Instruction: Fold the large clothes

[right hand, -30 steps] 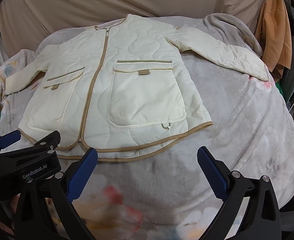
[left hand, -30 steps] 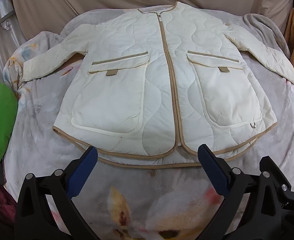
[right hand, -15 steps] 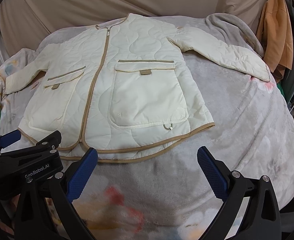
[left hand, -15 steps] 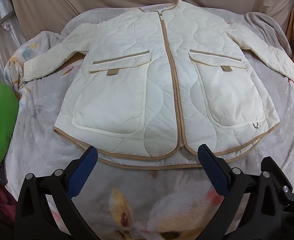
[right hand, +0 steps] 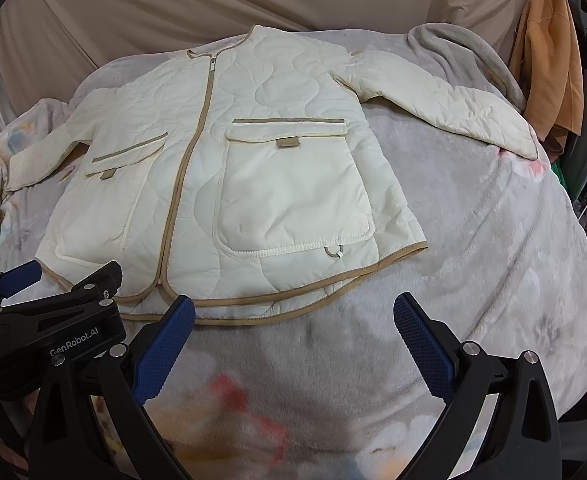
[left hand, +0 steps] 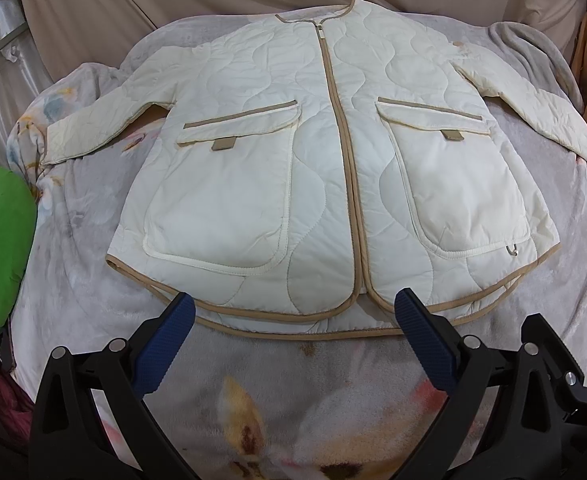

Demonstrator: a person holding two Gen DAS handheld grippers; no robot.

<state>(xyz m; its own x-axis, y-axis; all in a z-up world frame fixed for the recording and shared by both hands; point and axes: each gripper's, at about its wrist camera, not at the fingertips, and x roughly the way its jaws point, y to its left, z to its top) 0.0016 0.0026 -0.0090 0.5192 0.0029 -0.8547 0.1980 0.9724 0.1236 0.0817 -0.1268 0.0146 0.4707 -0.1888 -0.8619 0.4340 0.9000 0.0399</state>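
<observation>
Black left gripper (left hand: 293,312) and right gripper (right hand: 293,312), blue ribbed pads (right hand: 165,344), silver screws.

I see the jacket (left hand: 325,168) lying flat on the blanket (left hand: 293,392), collar away from me, hem toward me, one sleeve (left hand: 105,120) out to each side. My left gripper (left hand: 293,312) hangs just before the hem, my right gripper (right hand: 293,316) beside it to the right.

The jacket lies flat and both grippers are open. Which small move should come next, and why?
Probably move the right gripper toward the right sleeve to fold it inward. The cream jacket lies flat and zipped with both sleeves spread out, and the left gripper is open too, holding nothing.
</observation>
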